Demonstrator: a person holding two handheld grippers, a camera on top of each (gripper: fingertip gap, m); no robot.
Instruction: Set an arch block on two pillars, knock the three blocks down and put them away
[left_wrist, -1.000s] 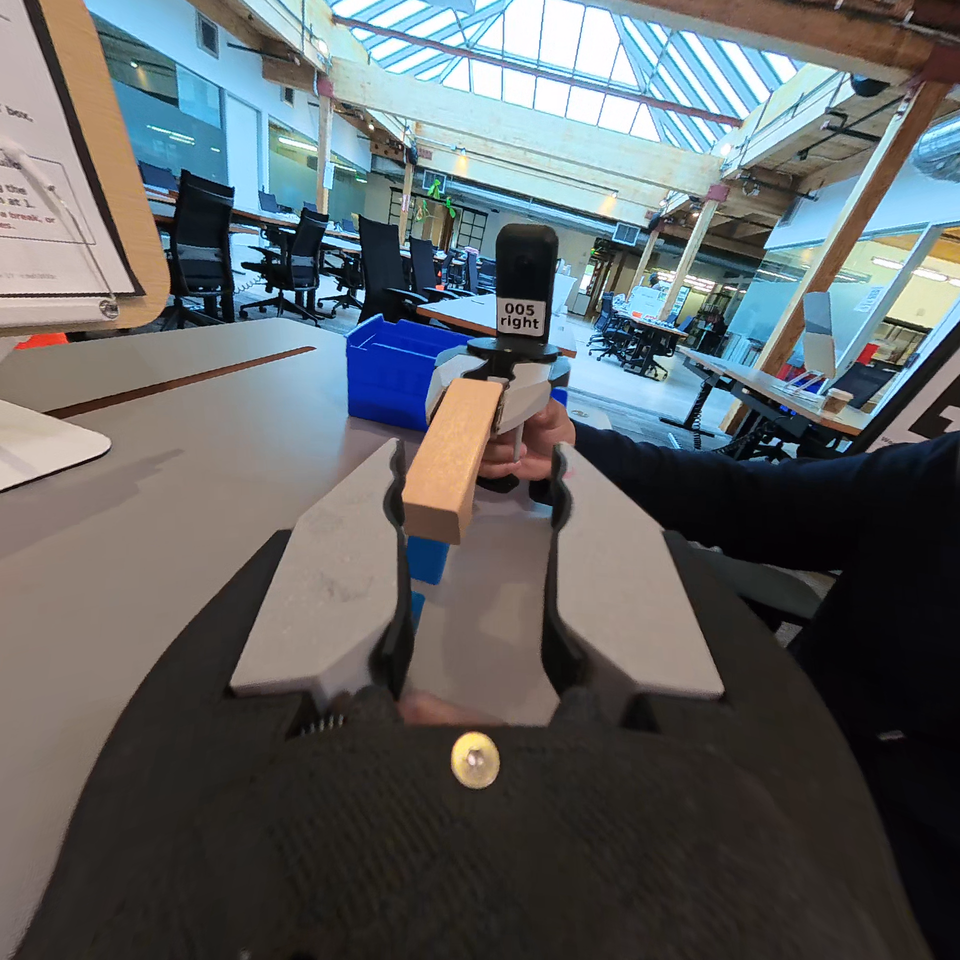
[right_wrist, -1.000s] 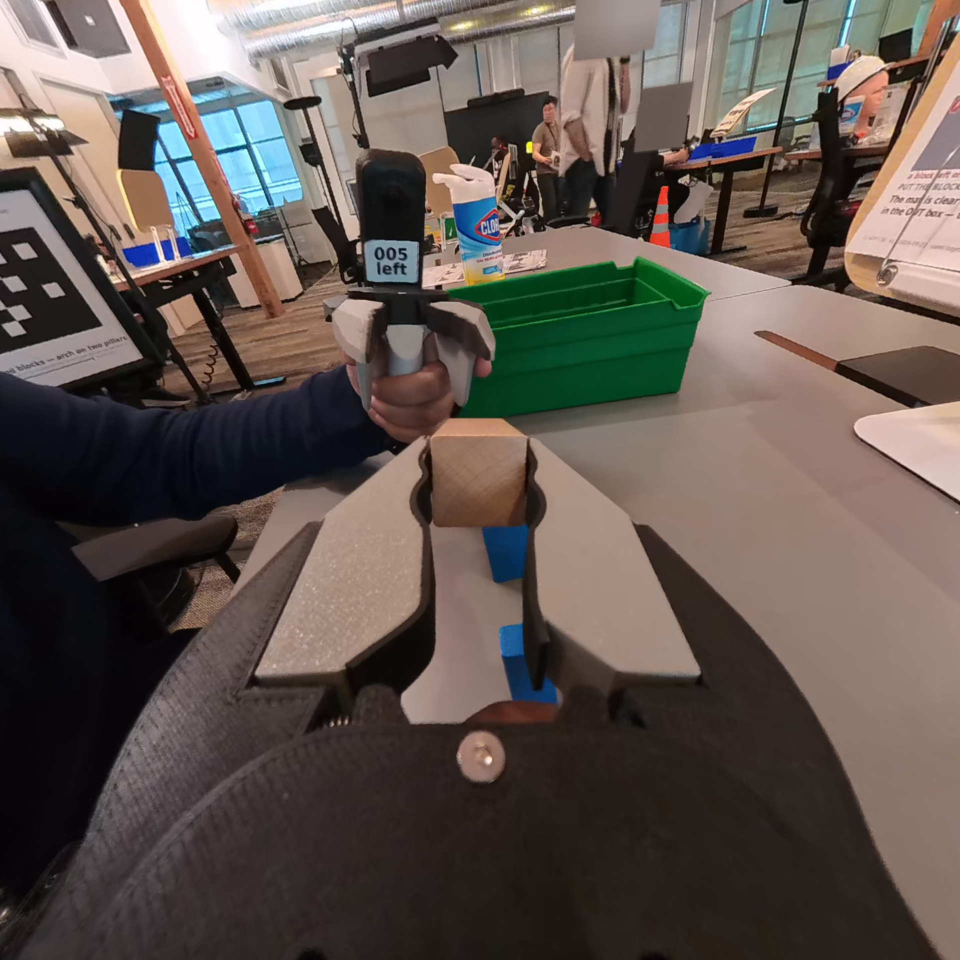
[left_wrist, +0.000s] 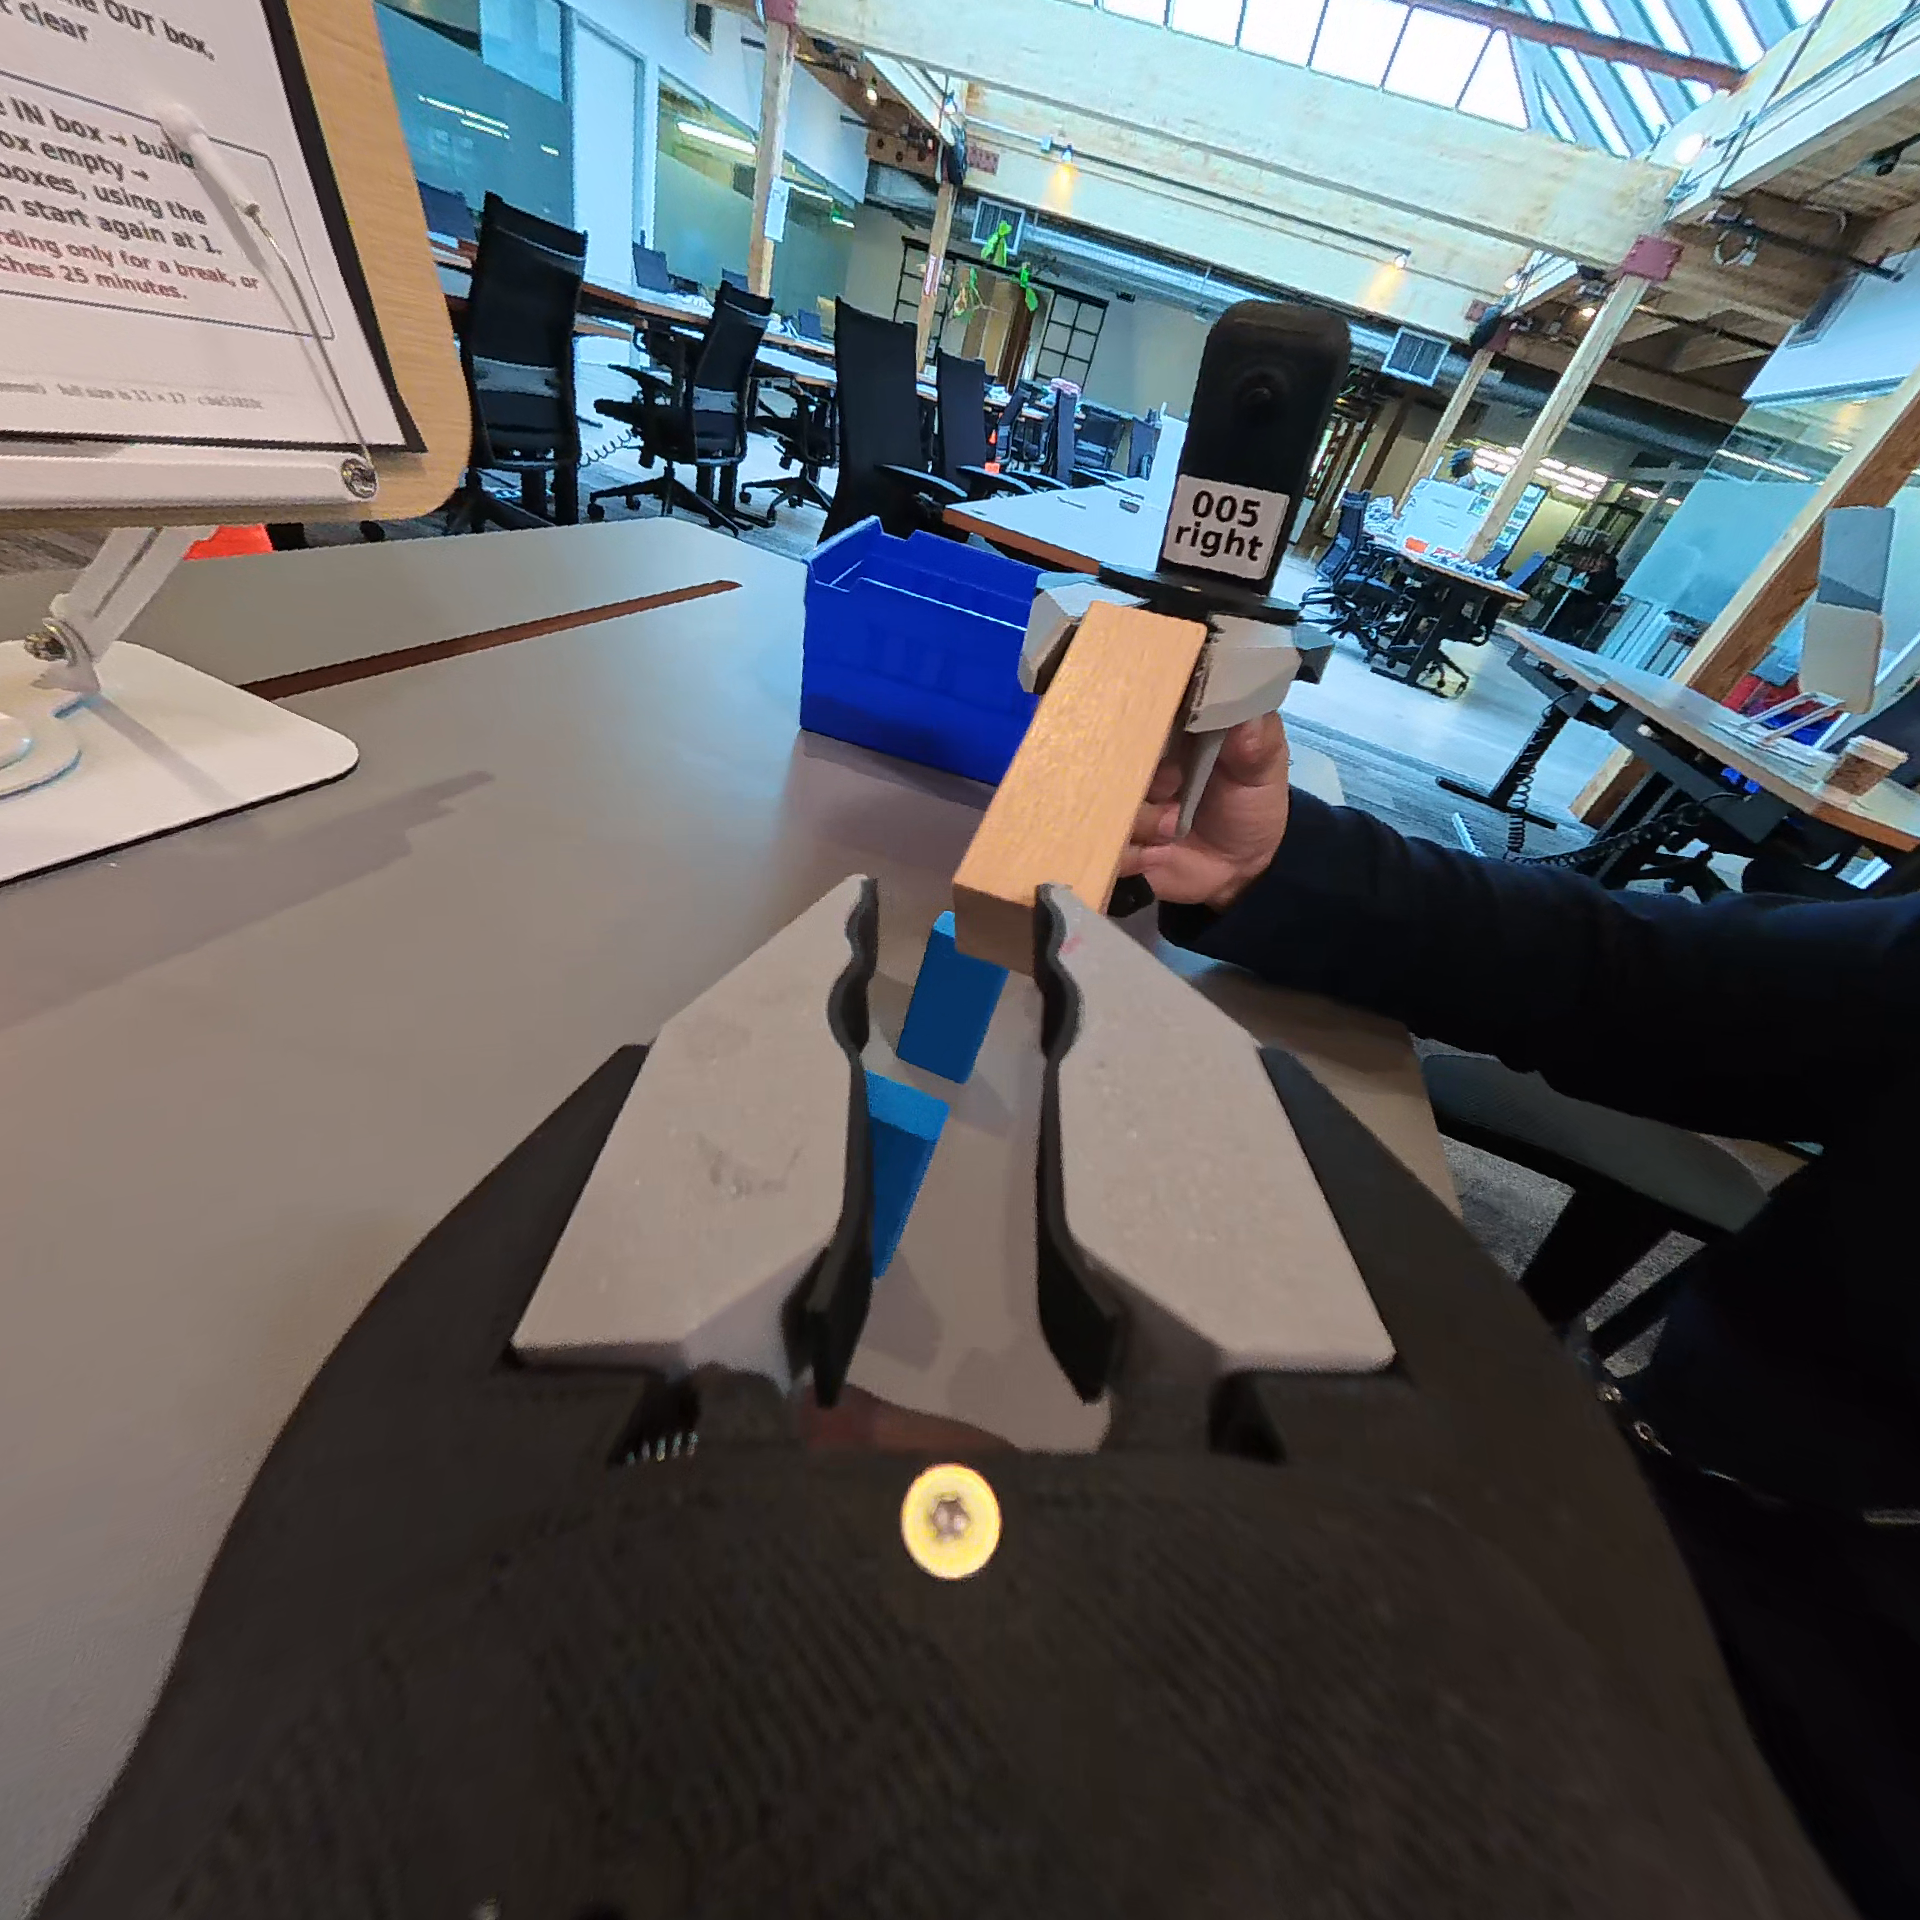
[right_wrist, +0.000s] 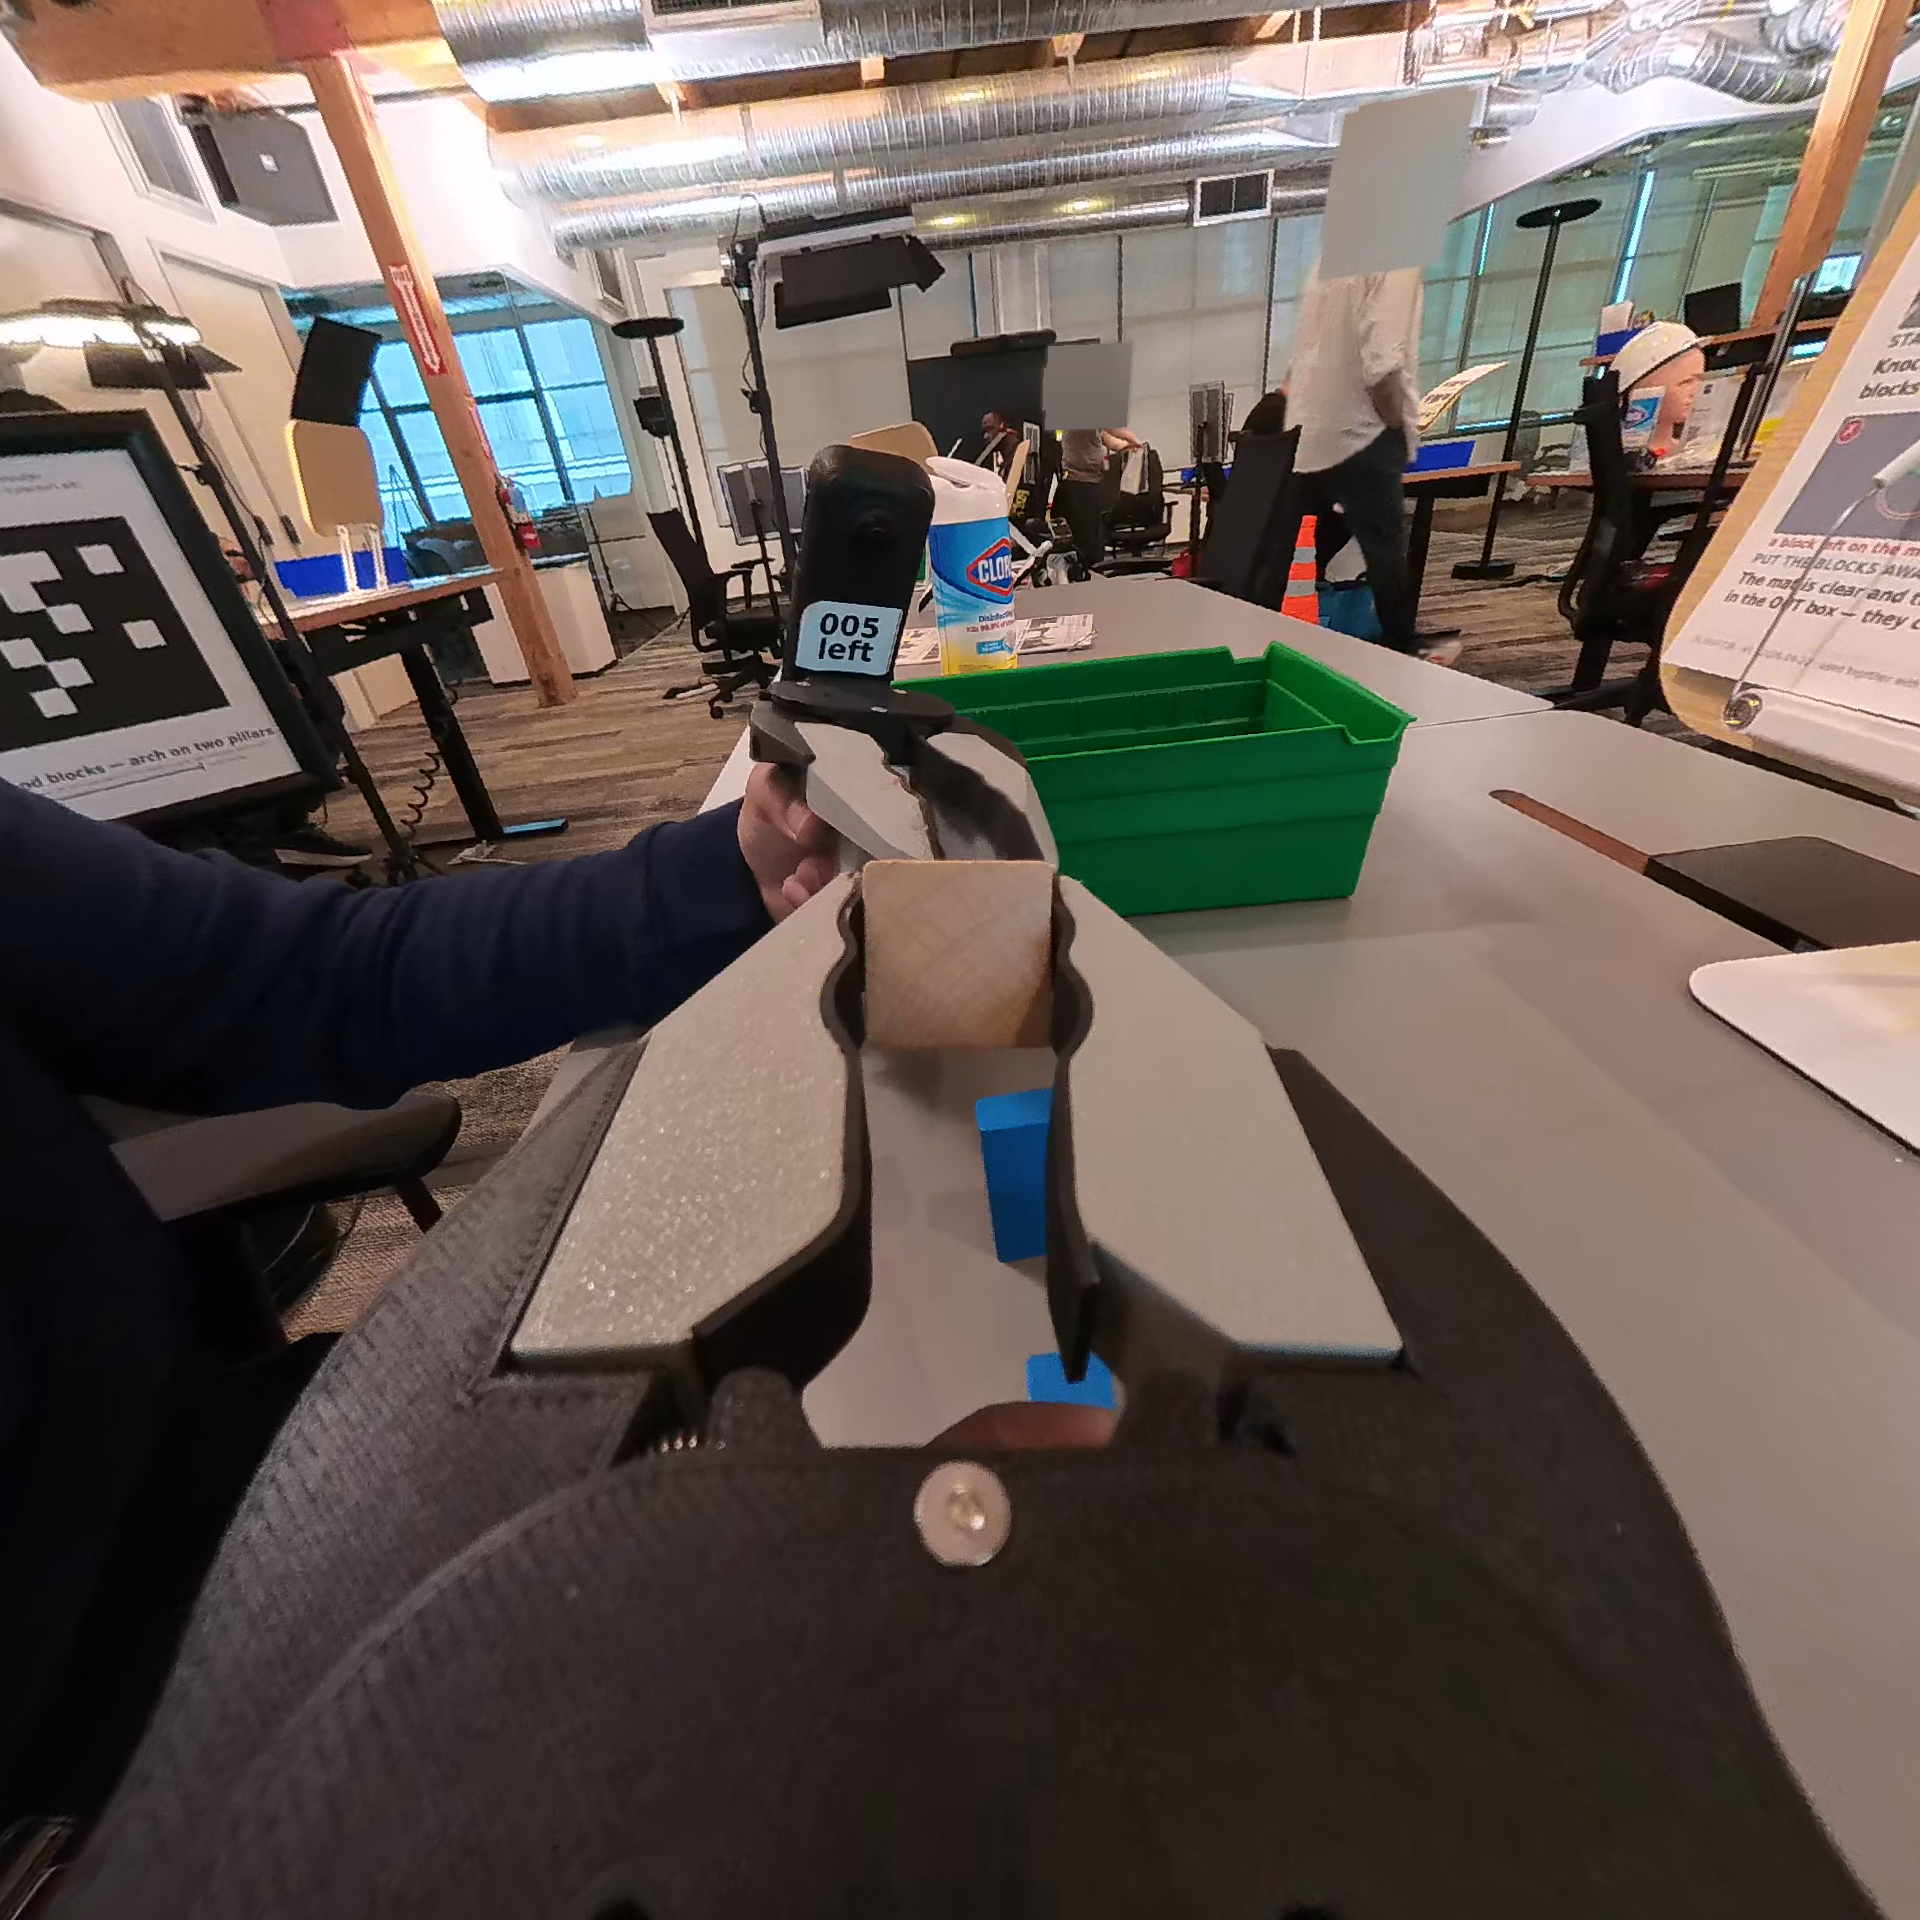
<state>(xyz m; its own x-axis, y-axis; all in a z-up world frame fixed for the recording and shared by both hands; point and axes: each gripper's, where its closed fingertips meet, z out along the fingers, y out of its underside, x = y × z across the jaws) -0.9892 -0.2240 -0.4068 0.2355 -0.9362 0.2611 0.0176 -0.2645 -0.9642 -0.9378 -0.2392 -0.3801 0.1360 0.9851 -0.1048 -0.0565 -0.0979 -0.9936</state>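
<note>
Clearly the right hand-held gripper (right_wrist: 956, 956) clamps the wooden block (right_wrist: 956, 956); the left hand-held gripper (left_wrist: 951, 935) seems part-open, holding nothing.

Printed labels on both tongs (left_wrist: 1226, 530), wipes canister (right_wrist: 971, 582), instruction sheets (left_wrist: 156, 208), framed sign (right_wrist: 114, 634)

Layout, left wrist view: two pillar blocks, the near pillar (left_wrist: 899, 1164) and the far pillar (left_wrist: 951, 1003), stand on the table (left_wrist: 499, 852), one behind the other, seen between the left gripper's (left_wrist: 956, 935) fingers. A wooden block (left_wrist: 1081, 779) extends above the far pillar, held at its far end by the right gripper (left_wrist: 1174, 644). A bin (left_wrist: 914, 665) sits behind on the table; a stand (left_wrist: 156, 748) lies at left.
</note>
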